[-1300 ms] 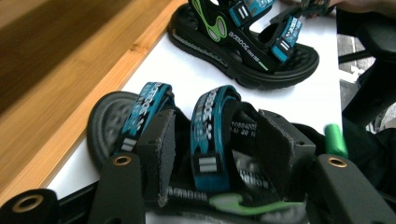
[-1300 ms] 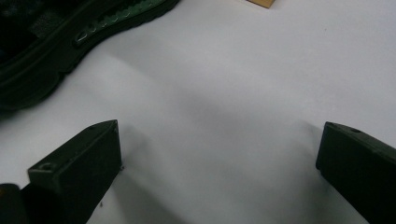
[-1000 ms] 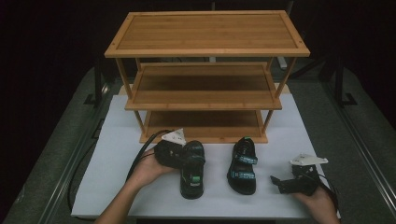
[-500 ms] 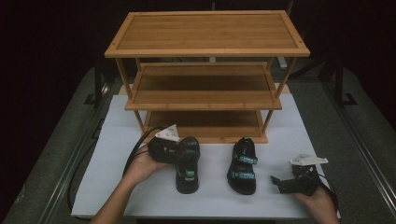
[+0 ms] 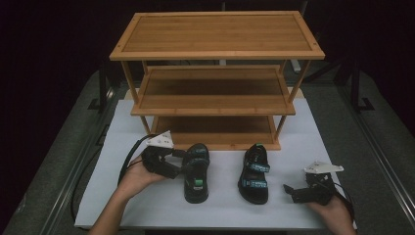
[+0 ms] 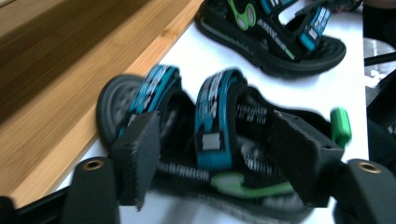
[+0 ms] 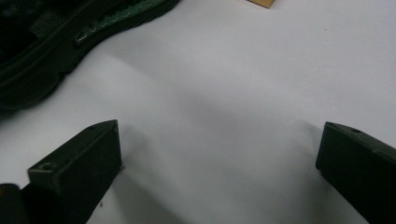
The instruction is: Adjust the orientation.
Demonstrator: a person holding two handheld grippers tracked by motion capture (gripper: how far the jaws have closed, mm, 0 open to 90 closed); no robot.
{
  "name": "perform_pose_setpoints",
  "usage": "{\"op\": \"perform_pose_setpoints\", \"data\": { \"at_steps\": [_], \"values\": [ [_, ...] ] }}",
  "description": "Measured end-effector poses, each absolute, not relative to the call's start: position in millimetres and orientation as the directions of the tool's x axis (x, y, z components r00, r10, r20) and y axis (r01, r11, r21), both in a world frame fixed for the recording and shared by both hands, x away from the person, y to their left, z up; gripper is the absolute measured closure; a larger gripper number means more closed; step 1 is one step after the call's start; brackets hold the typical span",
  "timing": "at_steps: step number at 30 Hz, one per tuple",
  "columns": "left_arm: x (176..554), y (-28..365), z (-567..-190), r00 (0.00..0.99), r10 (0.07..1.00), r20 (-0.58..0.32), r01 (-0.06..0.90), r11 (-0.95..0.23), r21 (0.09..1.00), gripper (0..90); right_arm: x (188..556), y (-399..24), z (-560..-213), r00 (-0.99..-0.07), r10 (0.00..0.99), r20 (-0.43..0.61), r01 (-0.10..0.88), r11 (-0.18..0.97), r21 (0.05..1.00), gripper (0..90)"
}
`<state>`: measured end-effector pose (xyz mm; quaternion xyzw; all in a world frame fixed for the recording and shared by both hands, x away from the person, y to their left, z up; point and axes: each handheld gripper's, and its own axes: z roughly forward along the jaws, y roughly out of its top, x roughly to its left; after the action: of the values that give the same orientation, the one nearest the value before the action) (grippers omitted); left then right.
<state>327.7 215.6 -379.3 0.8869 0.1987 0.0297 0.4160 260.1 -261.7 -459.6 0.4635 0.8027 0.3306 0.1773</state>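
Observation:
Two black sandals with blue straps and green marks lie on the white table in front of a bamboo rack (image 5: 218, 88). My left gripper (image 5: 183, 164) is at the left sandal (image 5: 195, 171), coming in from its left side. Its jaws have just been opening. In the left gripper view the blue strap of the left sandal (image 6: 217, 126) stands between the pads, which do not press on it. The right sandal (image 5: 254, 174) lies apart, untouched. My right gripper (image 5: 288, 191) rests low at the right, open, with bare table between its jaws.
The rack has three shelves, all bare, and its bottom board (image 6: 70, 93) runs close behind the left sandal. The other sandal (image 6: 275, 32) lies farther off. A sandal sole (image 7: 56, 42) edges the right gripper view. Cables trail off the table's left side.
My left hand shifted the left sandal slightly left and toward the rack, then its jaws spread off the strap. The right gripper and right sandal stayed put.

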Motion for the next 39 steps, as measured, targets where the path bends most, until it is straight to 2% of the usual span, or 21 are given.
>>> {"op": "perform_pose_setpoints", "data": {
  "at_steps": [7, 21, 29, 34, 39],
  "values": [
    [317.0, 242.1, -381.3, 0.887, 0.453, -0.09, 0.365, -0.568, 0.738, 19.7, 260.0, -261.7, -459.6, -0.507, 0.862, 0.021, 0.627, 0.352, 0.695, 0.0],
    [290.4, 286.6, -408.4, 0.804, 0.591, -0.061, 0.447, -0.534, 0.718, 13.4, 260.1, -261.7, -459.6, -0.508, 0.861, 0.02, 0.626, 0.353, 0.695, 0.0],
    [279.0, 293.5, -425.4, 0.768, 0.639, -0.032, 0.483, -0.546, 0.685, 8.4, 259.8, -261.5, -459.4, -0.507, 0.862, 0.019, 0.627, 0.353, 0.694, 0.0],
    [274.5, 298.3, -440.3, 0.743, 0.669, -0.009, 0.516, -0.564, 0.645, 2.4, 259.9, -261.2, -459.2, -0.507, 0.862, 0.017, 0.628, 0.356, 0.692, 0.0],
    [272.0, 305.1, -448.2, 0.72, 0.694, 0.009, 0.516, -0.544, 0.662, 1.7, 260.1, -261.3, -458.9, -0.508, 0.861, 0.019, 0.629, 0.355, 0.692, 0.0]
  ]
}}
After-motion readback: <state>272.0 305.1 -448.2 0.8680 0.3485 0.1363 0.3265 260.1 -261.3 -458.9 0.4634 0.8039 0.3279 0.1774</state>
